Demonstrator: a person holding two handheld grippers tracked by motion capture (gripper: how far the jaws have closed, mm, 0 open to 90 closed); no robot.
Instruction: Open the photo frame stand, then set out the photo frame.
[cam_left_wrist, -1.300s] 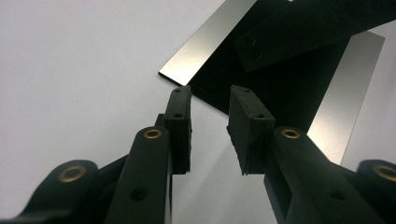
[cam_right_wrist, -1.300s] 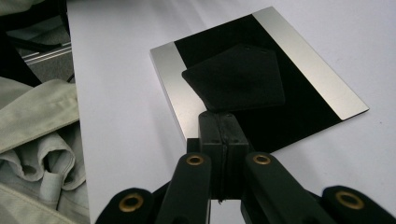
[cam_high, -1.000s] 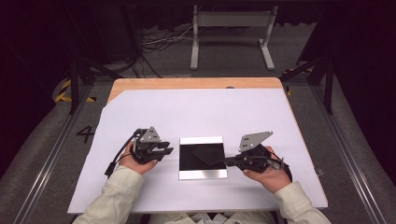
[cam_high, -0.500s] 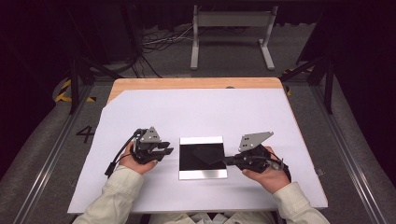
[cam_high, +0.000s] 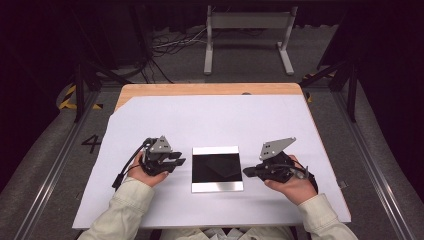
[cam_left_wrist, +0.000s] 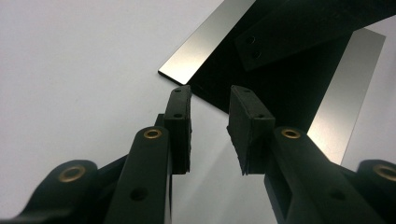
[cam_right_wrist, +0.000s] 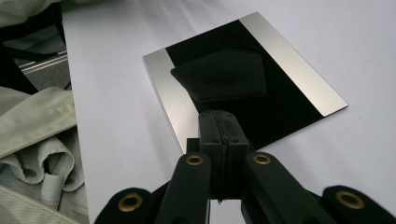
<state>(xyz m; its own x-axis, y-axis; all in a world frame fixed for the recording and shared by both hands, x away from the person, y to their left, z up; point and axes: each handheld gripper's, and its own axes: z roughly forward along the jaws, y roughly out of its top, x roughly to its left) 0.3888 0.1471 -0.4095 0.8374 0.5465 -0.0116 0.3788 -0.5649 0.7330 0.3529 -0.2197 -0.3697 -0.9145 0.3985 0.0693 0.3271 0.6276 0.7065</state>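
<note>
A: Where to find the plate (cam_high: 217, 169)?

B: Flat on the bench (cam_high: 210, 120), near its front edge, between the two hands. Glossy black middle, bright silver strip along two opposite sides.

A: And the claws?

B: Left claw (cam_left_wrist: 210, 100) open part-way, nothing between the pads, tips just beside the plate's left edge. Right claw (cam_right_wrist: 223, 116) shut tight, pads pressed together, gripping nothing, tips at the plate's right edge. Hard to say whether actually touching it.

A: Best way to lift it, then?

B: Probably by an edge, never by the glossy face. Slide the shut right claw low against its side to steady or nudge the plate. Bring the left claw down level with the bench, one pad under the rim and one over, then close gently. Likely slippery and thin, so no snatching. Watch for scratches and for the plate skating across the white surface.

A: Anything to hold things in? Any contents?

B: Just the plate: no rim, no wall, nothing lying on it. Dark angular shape on the gloss, most likely a reflection of a claw, not an object.
</note>
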